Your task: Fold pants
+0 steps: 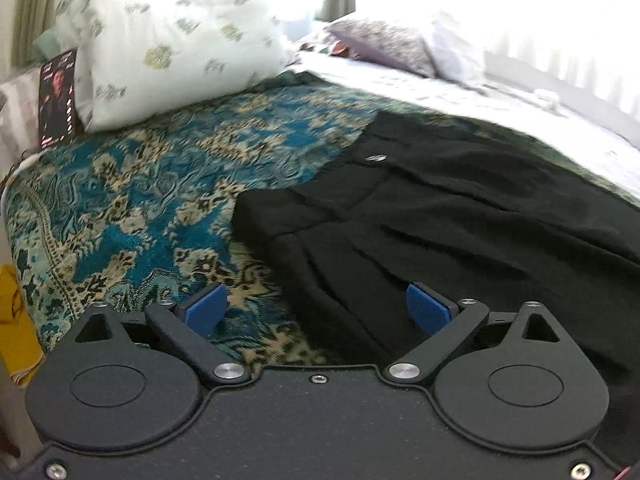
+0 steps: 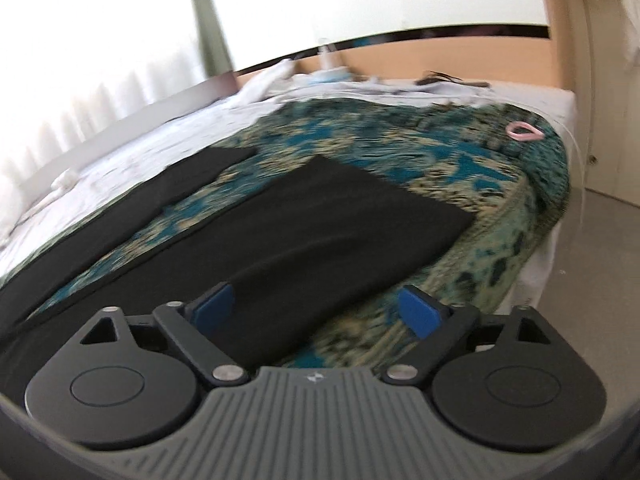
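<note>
- left wrist view: the left gripper [image 1: 316,312] hangs wide and empty just above the near waist edge of the black pants [image 1: 460,216], which lie spread flat on the patterned bedspread [image 1: 132,200]. a small metal button [image 1: 375,157] shows on the waistband. a white pillow [image 1: 168,40] sits beyond the pants.
- the step looks like the very start: nothing gripped, no fold made. next the gripper likely needs to drop onto the waist edge and pinch it.
- right wrist view: the right gripper [image 2: 316,312] is also wide and empty, over the nearer pant leg [image 2: 340,232]. only here do both legs show splayed apart, with bedspread between; a pink ring [image 2: 525,132] lies beyond the pants near the bed corner.
</note>
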A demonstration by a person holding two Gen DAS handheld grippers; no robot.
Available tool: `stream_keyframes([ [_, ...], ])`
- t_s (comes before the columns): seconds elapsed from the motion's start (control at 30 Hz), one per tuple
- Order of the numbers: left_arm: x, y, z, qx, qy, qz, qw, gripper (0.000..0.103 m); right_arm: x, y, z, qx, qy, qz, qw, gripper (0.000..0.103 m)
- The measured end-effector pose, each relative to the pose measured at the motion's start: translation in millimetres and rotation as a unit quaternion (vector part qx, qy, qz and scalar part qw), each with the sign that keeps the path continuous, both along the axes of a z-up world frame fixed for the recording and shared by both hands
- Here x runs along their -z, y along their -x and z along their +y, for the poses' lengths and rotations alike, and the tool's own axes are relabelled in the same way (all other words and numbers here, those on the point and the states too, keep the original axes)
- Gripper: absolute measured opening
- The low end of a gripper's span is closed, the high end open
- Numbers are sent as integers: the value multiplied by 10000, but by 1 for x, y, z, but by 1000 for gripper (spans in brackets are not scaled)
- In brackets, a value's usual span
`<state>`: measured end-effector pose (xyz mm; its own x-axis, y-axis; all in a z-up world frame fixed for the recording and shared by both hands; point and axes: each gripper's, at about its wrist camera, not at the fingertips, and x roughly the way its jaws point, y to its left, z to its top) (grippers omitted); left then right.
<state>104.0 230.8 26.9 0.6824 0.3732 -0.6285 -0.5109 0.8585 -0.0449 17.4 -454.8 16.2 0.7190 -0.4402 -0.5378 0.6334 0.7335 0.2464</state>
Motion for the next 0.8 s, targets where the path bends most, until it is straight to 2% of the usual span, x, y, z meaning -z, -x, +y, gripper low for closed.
stream_keyframes([
  [0.03, 4, -5, 4, -61, 51, 39, 10000, 91, 2, 0, -7, 30, 5, -63, 10000, 92],
  [0.13, 12, -13, 13, -197, 162, -18, 9997, 89, 5, 0, -23, 101, 81, -113, 9999, 87],
  [0.37, 15, -25, 10, -226, 162, -3, 9996, 89, 5, 3, -42, 621, 53, -99, 9980, 64],
  [0.5, 16, -31, 9, -109, 187, -12, 9998, 85, 6, 8, -49, 650, -48, -160, 9977, 62],
  [0.57, 15, -36, 10, -106, 219, -29, 9997, 74, 7, 1, -56, 621, -123, -104, 9979, 62],
  [0.6, 14, -38, 11, -170, 227, -26, 9996, 68, 7, -3, -60, 599, -157, -88, 9980, 50],
  [0.63, 13, -40, 11, -246, 205, -23, 9995, 50, 6, -7, -63, 570, -214, -78, 9981, 43],
  [0.67, 11, -41, 12, -278, 197, -25, 9994, 35, 6, -12, -66, 594, -282, -15, 9978, 29],
  [0.7, 9, -41, 12, -252, 251, -53, 9994, 28, 5, -14, -68, 636, -324, 52, 9974, 16],
  [0.73, 6, -40, 13, -211, 349, -94, 9991, 15, 5, -17, -70, 723, -347, 116, 9967, 13],
  [0.8, 2, -41, 9, -184, 276, -36, 9994, 10, 2, -17, -73, 780, -371, 160, 9961, 8],
])
